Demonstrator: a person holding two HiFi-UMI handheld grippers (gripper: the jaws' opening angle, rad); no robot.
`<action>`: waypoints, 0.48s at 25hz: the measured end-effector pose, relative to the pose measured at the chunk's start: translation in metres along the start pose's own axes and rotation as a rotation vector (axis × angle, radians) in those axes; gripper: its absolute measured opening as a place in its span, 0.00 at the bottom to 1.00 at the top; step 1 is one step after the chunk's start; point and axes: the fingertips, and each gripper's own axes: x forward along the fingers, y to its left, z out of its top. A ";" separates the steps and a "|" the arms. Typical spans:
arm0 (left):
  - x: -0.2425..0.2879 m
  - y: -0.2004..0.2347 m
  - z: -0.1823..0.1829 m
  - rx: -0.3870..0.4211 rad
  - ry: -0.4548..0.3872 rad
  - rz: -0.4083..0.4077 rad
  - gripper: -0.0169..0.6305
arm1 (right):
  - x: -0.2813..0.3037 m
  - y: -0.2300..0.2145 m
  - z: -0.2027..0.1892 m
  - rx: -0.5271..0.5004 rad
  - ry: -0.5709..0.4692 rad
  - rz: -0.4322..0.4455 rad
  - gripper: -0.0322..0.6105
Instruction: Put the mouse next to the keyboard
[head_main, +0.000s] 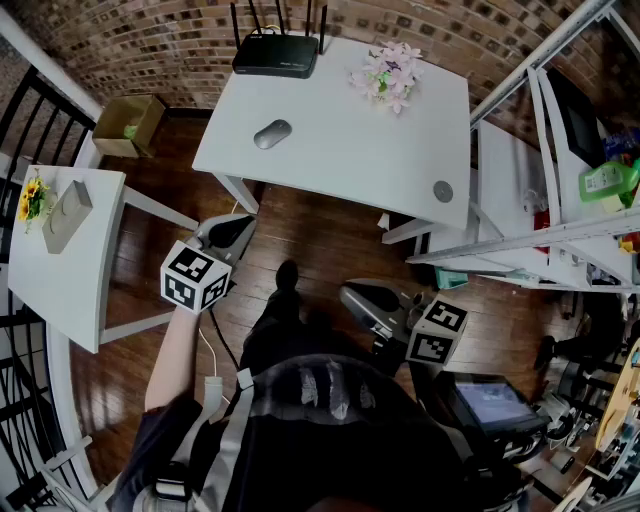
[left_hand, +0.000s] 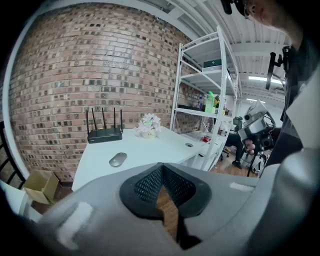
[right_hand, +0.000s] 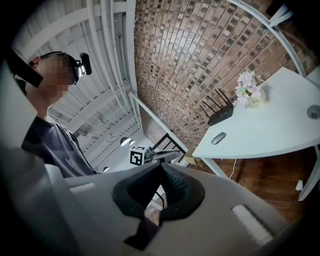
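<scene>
Head view puts both of our tools low over the dark wooden floor, well short of the desk. We hold the left gripper with its jaws pressed together on nothing, and its own camera shows only floor through the slit between the pads. The right gripper is likewise closed and empty (its view catches the other tool's marker cube off to one side). The flat grey oval mouse lies on the white rectangular table, straight ahead of the left gripper and well apart from it, and ahead and to the left of the right gripper. Beyond the mouse, at the table's far edge against the brick wall, stands a black router with upright antennas. A small pot of pink and white flowers sits further right, roughly in line with the right gripper. Left of the left gripper we see a smaller white side table bearing a yellow sunflower. Right of the right gripper rises a white metal shelf rack.
</scene>
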 end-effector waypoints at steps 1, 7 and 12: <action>0.004 0.014 0.001 -0.002 0.003 -0.007 0.03 | 0.011 -0.004 0.005 -0.002 0.004 -0.012 0.06; 0.028 0.100 0.005 -0.012 0.008 0.001 0.03 | 0.078 -0.029 0.037 -0.015 0.046 -0.082 0.06; 0.053 0.159 0.011 -0.002 0.010 0.018 0.03 | 0.111 -0.045 0.057 -0.012 0.069 -0.140 0.06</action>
